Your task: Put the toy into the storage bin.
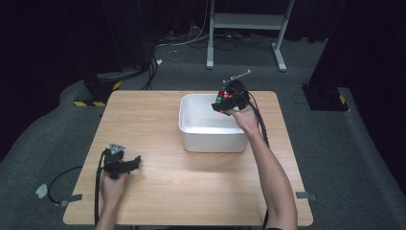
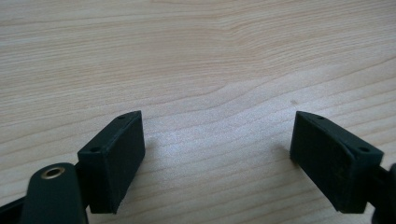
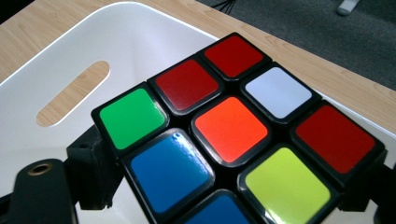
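A scrambled puzzle cube (image 1: 222, 99) with red, green, blue, orange, white and yellow stickers (image 3: 231, 128) hangs over the far right part of a white plastic bin (image 1: 210, 140). My right gripper (image 1: 229, 101) is shut on the cube, one jaw on each side of it. The bin's inside wall with its slot handle (image 3: 72, 93) lies behind the cube in the right gripper view. My left gripper (image 1: 135, 162) rests low over the table's near left, open, its two pads (image 2: 114, 158) wide apart with bare wood between them.
The light wooden table (image 1: 158, 191) carries the bin at its far middle. Black cables trail from both grippers. Beyond the table are grey carpet, a white stand's legs (image 1: 246, 21) and dark equipment bases (image 1: 98, 93).
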Demonstrator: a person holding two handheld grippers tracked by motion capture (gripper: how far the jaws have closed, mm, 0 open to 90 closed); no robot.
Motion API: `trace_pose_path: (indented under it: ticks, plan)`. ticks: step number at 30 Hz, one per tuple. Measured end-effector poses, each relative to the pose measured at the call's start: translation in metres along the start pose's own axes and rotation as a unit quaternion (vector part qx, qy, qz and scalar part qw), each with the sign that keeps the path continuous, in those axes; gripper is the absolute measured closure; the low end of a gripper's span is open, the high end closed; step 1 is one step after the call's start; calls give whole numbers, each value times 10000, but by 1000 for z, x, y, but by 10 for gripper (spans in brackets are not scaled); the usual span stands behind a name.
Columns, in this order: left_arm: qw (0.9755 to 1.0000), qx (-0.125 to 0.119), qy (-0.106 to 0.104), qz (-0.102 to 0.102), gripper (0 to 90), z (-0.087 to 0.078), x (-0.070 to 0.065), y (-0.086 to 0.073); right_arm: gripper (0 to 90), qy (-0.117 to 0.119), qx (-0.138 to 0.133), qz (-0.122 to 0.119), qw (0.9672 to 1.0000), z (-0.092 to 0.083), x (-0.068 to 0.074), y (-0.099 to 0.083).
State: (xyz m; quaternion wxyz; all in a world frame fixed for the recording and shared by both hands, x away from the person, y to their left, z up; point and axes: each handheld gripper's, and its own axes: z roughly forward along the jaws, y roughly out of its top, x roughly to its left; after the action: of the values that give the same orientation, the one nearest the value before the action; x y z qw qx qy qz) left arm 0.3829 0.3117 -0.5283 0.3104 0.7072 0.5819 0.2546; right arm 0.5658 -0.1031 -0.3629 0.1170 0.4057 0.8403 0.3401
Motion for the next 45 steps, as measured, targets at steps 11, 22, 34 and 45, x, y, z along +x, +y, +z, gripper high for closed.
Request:
trace_pose_path:
  ticks: [11, 22, 34, 45]
  plan:
    - [10000, 1, 0, 2, 181, 0, 0, 0, 149, -16, 75, 4, 10000, 5, 0, -3]
    - [10000, -1, 0, 0, 181, 0, 0, 0, 149, -51, 158, 34, 9999, 11, -2, -6]
    - [10000, 1, 0, 2, 180, 0, 0, 0, 150, -53, 307, 67, 9995, 16, -4, -10]
    - [10000, 1, 1, 3, 180, 0, 0, 0, 149, -96, 334, 6, 9994, 15, 0, -11]
